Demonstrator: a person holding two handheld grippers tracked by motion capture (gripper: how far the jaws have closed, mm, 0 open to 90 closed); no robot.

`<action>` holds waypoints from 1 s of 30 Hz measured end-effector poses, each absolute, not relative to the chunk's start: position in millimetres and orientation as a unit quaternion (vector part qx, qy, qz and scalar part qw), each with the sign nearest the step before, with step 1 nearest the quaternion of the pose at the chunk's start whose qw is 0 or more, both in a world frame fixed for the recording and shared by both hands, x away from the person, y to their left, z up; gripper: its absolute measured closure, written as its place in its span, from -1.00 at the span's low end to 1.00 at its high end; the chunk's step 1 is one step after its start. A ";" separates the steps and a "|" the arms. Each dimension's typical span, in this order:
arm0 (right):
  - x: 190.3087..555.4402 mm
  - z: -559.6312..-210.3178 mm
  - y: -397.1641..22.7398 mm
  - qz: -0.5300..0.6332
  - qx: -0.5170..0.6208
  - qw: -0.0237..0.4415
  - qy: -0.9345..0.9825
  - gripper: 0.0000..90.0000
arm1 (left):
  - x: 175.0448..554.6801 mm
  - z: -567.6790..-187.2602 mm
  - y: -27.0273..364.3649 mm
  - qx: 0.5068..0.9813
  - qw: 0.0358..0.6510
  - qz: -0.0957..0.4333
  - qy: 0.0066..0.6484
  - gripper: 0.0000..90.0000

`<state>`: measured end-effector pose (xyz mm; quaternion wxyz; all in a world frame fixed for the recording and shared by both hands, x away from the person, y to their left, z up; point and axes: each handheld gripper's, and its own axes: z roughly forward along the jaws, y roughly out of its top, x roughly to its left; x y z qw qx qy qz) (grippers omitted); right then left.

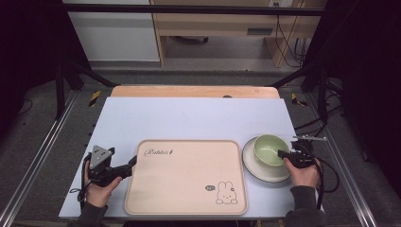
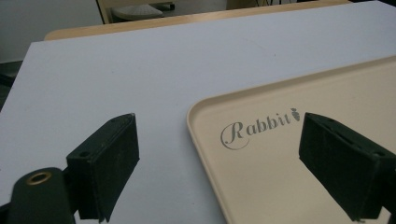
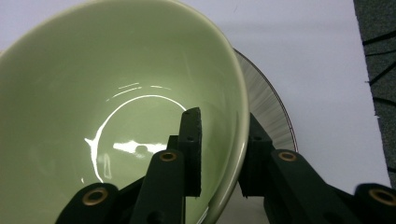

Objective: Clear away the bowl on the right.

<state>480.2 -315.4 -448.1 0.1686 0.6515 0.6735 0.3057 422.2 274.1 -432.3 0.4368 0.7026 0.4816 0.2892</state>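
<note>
A pale green bowl stands on a white plate at the right of the table. My right gripper straddles the bowl's near-right wall, with one jaw inside and one outside. A sliver of the inner wall shows between the inside pad and the rim, so the jaws are open around it. A beige tray printed with "Rabbit" and a bunny lies in the middle. My left gripper is open across the tray's left edge, near its far corner, and holds nothing.
The pale blue table top stretches bare behind the tray. Its right edge runs close to the plate. Black frame posts and cables stand off both sides, and a wooden desk sits beyond the far edge.
</note>
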 end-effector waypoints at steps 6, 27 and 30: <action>481.9 -447.7 -316.5 0.308 0.663 0.157 0.664 0.71 | 422.8 -433.2 274.1 0.704 0.435 0.288 0.481 -0.74; 481.8 -442.9 -318.0 0.326 0.686 0.153 0.631 0.86 | 423.2 -433.4 274.9 0.703 0.436 0.288 0.484 -0.73; 480.7 -441.8 -317.7 0.325 0.681 0.161 0.636 0.86 | 423.3 -433.4 275.2 0.703 0.435 0.287 0.484 -0.73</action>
